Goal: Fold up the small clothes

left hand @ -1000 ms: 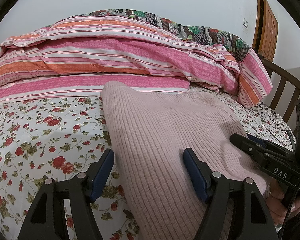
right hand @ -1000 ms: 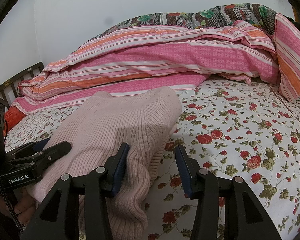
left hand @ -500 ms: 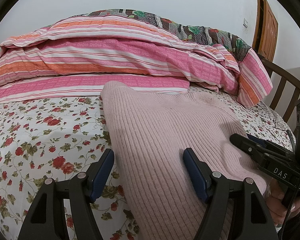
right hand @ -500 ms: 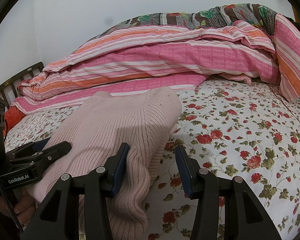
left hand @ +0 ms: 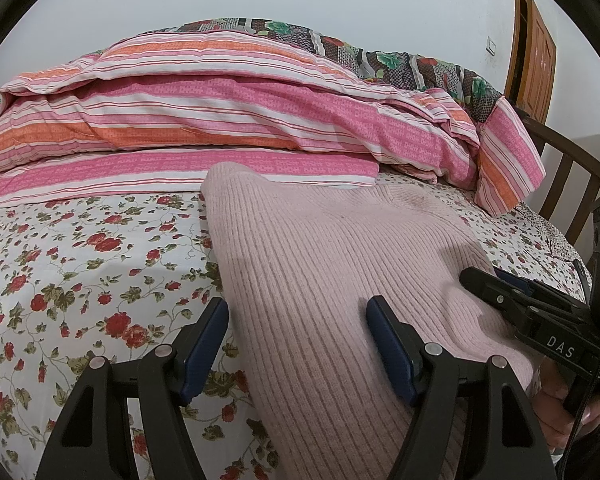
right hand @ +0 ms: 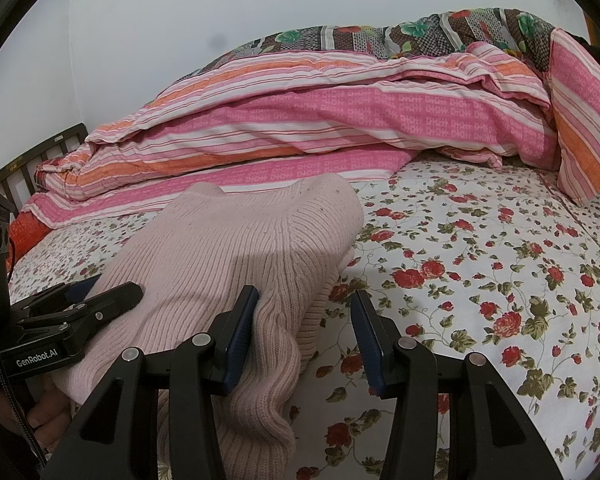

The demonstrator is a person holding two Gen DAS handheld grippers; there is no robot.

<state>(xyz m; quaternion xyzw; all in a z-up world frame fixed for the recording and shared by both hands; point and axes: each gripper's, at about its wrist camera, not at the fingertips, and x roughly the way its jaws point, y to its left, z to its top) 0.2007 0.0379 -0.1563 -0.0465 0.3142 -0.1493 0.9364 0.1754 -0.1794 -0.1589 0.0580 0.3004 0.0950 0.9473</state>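
Bed with a white sheet printed with red roses (left hand: pixel 100 280) fills both views, plain pale wall behind, a pink-orange-white striped quilt (left hand: pixel 240 120) heaped along the far side with a dark patchwork floral blanket (left hand: pixel 380 52) on top of it. Brown wooden door (left hand: pixel 534 52) at upper right in the left wrist view, dark curved wooden bed rail (left hand: pixel 568 168) below it. Task item — a pale pink ribbed knit sweater (left hand: pixel 320 272) — lies flat on the sheet, near edge toward me, far end touching the striped quilt's lower band. From my seat the left gripper (left hand: pixel 296 338) has its jaws apart, straddling the sweater's left edge: one blue pad over the sheet, the other over the knit, nothing pinched. Right gripper (right hand: pixel 304 330) also stands released, jaws narrower, astride the sweater's right edge where the fabric bunches into a ripple; left pad sits at the fold, right pad over the sheet. Whether that left pad actually touches the knit I can't tell. Each gripper shows in the other's camera, low at the sweater's side, with part of a hand (right hand: pixel 46 412) under it.
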